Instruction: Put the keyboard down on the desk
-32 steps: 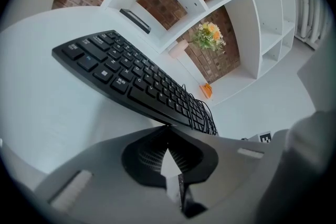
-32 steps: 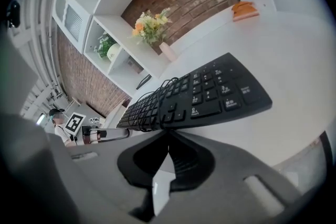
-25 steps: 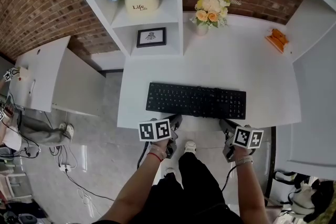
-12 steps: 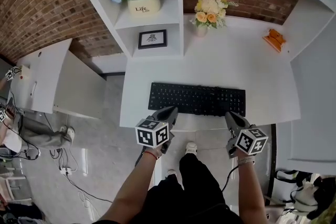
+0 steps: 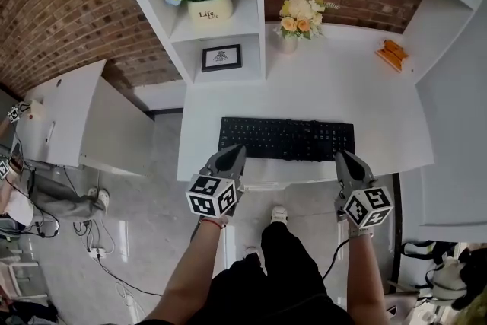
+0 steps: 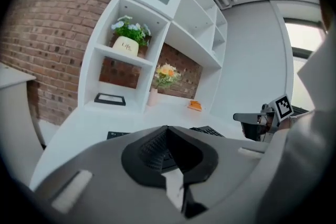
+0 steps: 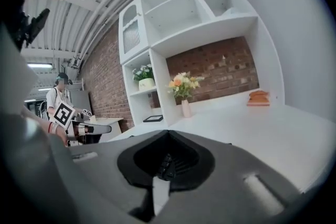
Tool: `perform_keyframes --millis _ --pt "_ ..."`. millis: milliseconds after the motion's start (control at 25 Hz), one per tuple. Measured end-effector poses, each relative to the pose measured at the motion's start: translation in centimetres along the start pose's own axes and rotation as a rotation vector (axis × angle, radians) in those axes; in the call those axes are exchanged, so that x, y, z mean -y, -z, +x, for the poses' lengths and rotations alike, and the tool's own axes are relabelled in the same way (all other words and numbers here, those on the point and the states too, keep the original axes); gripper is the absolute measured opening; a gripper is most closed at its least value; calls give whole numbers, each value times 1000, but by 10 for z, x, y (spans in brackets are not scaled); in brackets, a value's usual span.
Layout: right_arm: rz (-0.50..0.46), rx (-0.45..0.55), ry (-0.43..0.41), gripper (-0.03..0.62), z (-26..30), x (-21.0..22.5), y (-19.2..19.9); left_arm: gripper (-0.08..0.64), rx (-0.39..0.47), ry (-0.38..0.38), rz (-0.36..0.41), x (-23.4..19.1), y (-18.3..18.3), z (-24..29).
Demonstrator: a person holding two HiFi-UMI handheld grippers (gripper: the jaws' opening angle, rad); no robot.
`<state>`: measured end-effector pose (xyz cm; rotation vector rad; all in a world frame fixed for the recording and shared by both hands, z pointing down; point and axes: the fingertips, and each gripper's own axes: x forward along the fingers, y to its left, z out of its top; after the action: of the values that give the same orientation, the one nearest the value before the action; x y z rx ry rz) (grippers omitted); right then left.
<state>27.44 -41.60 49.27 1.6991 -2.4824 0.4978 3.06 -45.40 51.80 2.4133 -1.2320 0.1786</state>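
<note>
The black keyboard (image 5: 287,139) lies flat on the white desk (image 5: 327,84), close to its front edge. My left gripper (image 5: 232,152) hovers at the keyboard's near left corner, jaws shut with nothing between them. At the near right corner my right gripper (image 5: 344,157) is likewise shut and empty. In the left gripper view the shut left gripper (image 6: 168,128) points across the desk, with strips of the keyboard (image 6: 208,131) showing past it and the right gripper (image 6: 257,119) off to the side. The right gripper view shows the right gripper (image 7: 168,134) closed, aimed towards the shelves.
A white shelf unit at the back holds a pot of blue flowers (image 5: 207,4) and a framed picture (image 5: 221,57). A vase of yellow flowers (image 5: 298,17) and an orange object (image 5: 393,53) stand on the desk's far side. A white side table (image 5: 61,110) is at left.
Both grippers have risen from below the desk's front edge to its level and rolled, now reaching the keyboard's near corners. The keyboard has stayed flat on the desk.
</note>
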Motion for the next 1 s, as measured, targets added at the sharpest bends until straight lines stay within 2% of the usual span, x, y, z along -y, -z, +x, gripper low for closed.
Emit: perform_keyframes --millis 160,320,1000 --pt "-43 52 8 -2 -14 -7 -16 -2 79 -9 62 2 -21 -18" --pt "-79 84 -4 -2 -26 -19 -27 -2 136 -16 87 5 -38 -35" --pt "-174 171 7 -2 -71 -60 -57 -2 254 -5 80 17 -65 -96"
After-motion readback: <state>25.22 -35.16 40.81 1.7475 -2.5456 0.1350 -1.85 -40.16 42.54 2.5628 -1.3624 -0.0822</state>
